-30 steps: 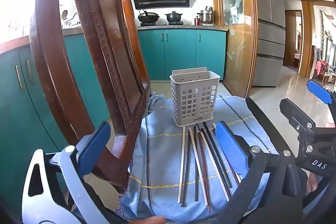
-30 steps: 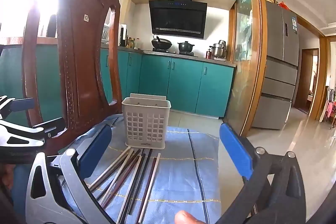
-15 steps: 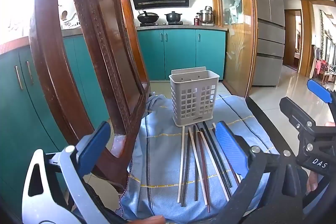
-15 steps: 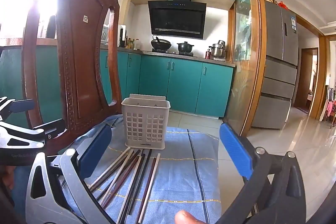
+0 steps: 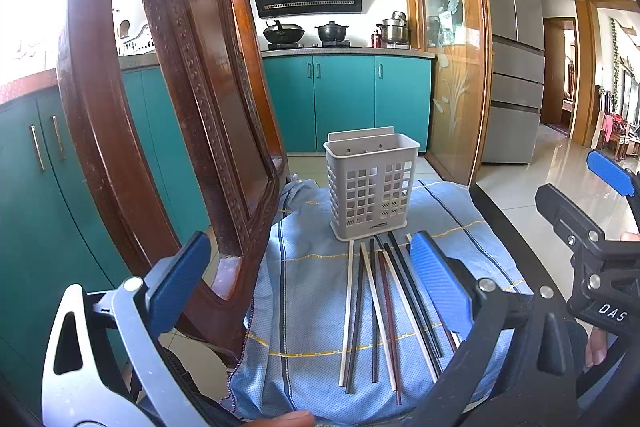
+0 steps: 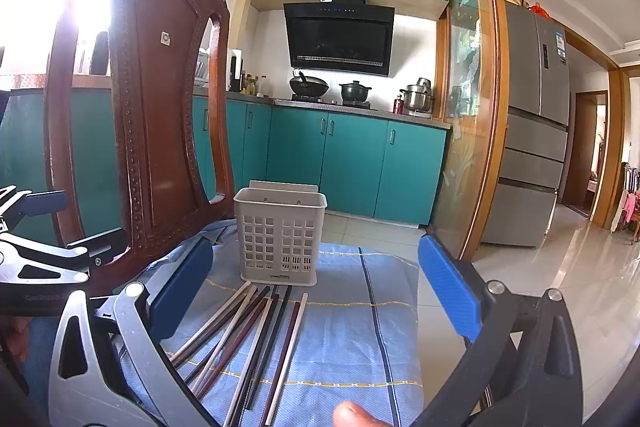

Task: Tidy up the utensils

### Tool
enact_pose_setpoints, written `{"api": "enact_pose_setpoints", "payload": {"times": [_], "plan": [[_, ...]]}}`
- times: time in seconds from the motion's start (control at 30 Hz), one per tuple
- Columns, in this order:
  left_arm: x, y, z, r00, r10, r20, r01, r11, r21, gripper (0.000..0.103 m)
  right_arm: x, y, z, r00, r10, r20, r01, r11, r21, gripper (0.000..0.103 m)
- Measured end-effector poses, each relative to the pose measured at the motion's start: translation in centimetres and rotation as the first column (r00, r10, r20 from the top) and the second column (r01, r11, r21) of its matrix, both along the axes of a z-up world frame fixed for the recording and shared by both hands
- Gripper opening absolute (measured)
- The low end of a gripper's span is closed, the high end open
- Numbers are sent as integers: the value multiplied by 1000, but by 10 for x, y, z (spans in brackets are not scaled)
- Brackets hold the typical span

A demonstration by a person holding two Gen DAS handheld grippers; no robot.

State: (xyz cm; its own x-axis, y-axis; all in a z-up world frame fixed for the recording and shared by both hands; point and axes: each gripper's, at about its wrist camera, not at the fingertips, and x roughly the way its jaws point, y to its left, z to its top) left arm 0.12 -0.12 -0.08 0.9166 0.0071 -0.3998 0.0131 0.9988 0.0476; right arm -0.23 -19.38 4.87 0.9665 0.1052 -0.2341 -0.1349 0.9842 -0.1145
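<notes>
On blue cloth, gray basket upright, chopsticks lying beside it

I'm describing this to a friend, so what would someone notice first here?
Probably the pale slotted basket standing upright on the blue cloth, with a fan of loose chopsticks lying just in front of it. A dark carved chair back looms at the left, and both grippers are open.

Blue cloth under holder, chopsticks
</notes>
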Motion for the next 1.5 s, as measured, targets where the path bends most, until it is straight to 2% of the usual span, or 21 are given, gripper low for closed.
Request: {"api": "enact_pose_setpoints", "payload": {"times": [1.5], "plan": [[2,-3,-3,1000,-3,-6,3,1000,8,99,-1,2,3,1000,13,11,-13,1000,10,100]]}}
